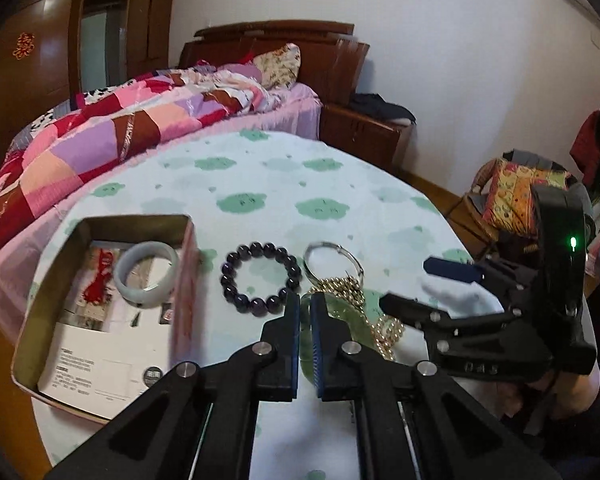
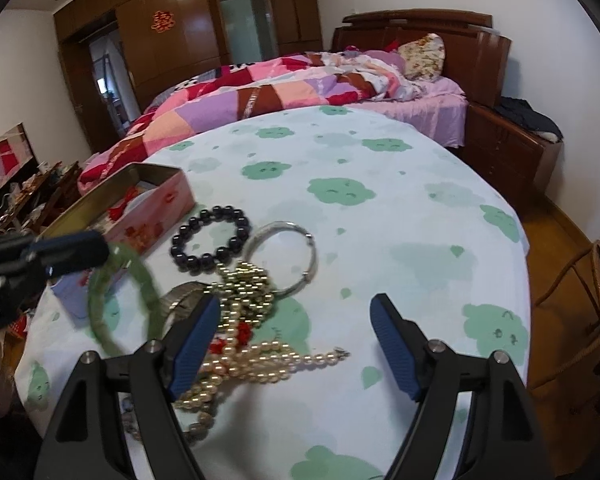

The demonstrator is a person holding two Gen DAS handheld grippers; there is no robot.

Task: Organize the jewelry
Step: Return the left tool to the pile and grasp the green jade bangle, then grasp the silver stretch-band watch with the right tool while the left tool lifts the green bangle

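Two hand-held grippers work above a round table (image 2: 380, 208) covered in a white cloth with green cloud prints.

Left gripper (image 1: 305, 300): the jaws are pressed together on a translucent green bangle (image 2: 120, 300). In the left wrist view the green band shows in the narrow gap between the blue pads. In the right wrist view the bangle hangs tilted from the fingertips, clear of the cloth, just left of the jewelry pile.

Right gripper (image 2: 296, 320): the jaws are spread wide and hold nothing. It hovers over the near part of the pile, with its left finger above the pearl strands.

Storage: an open pink tin box (image 1: 186, 280) stands on the left side of the table. It holds a pale grey-green bangle (image 1: 146, 274), a red cord item (image 1: 100, 276) and printed paper.

Loose items on the cloth:
- Dark bead bracelet (image 1: 260, 278), just right of the box.
- Silver bangle (image 2: 284, 254), beside the bead bracelet.
- Gold bead chain (image 2: 248, 284), overlapping the silver bangle's near edge.
- Pearl necklace (image 2: 260, 358), nearest the right gripper, tangled with a small red piece.
- Metal watch band (image 2: 184, 300), partly hidden by the right gripper's left finger.
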